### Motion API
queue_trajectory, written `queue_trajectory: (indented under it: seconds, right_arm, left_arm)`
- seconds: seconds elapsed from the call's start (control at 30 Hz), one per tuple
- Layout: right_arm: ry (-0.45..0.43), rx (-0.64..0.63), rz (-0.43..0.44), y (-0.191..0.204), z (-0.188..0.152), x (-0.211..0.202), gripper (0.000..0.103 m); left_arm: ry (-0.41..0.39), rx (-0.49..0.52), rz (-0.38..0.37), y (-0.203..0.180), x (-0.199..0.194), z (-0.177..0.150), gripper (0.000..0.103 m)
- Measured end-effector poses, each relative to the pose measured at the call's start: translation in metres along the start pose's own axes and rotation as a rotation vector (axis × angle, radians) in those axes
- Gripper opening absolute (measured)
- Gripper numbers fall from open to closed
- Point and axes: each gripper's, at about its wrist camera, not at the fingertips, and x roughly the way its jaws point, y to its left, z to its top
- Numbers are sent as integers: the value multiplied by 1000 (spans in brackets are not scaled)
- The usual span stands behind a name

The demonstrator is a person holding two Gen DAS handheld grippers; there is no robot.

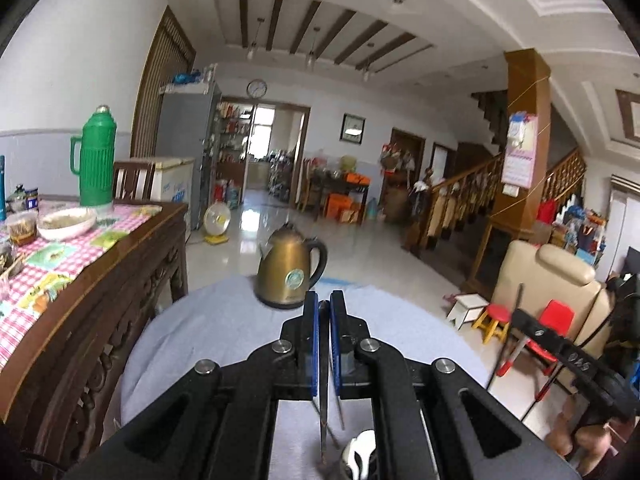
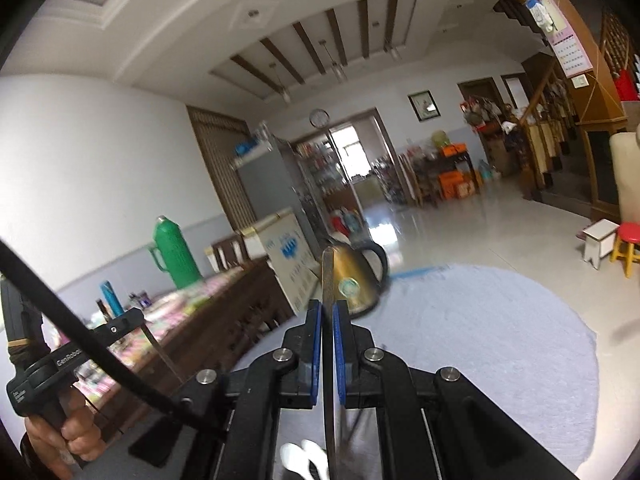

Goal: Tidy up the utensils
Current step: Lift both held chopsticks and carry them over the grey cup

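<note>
In the left wrist view my left gripper [image 1: 324, 300] is shut on a thin dark utensil [image 1: 323, 384] that hangs down between the blue pads. A second thin rod [image 1: 340, 412] hangs beside it. In the right wrist view my right gripper [image 2: 329, 307] is shut on a flat metal utensil [image 2: 329, 280], held edge-on, its tip above the pads. Both grippers are raised over the round table's pale blue cloth [image 1: 200, 340], pointing at a brass kettle [image 1: 289, 276]. Each gripper shows in the other's view: the right gripper [image 1: 524, 320] and the left gripper [image 2: 134, 316]. A white object [image 1: 360, 454] lies low, mostly hidden.
A carved wooden sideboard [image 1: 132, 280] with a pink checked cloth, a bowl [image 1: 66, 222] and a green thermos [image 1: 96, 160] stands at left. A person's hand [image 2: 74, 440] holds the left gripper's handle. Red stools [image 1: 500, 316] and a cream armchair [image 1: 556, 280] stand at right.
</note>
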Motion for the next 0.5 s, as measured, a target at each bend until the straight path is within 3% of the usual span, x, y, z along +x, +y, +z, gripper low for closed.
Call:
queue_trajectory:
  seconds: [0.23, 0.5]
  right_arm:
    - [-111, -13, 11, 26, -7, 1, 7]
    - [-149, -69, -35, 40, -39, 30, 7]
  left_arm:
    - [-54, -11, -60, -17, -26, 13, 5]
    - [-61, 3, -44, -37, -6, -10, 5]
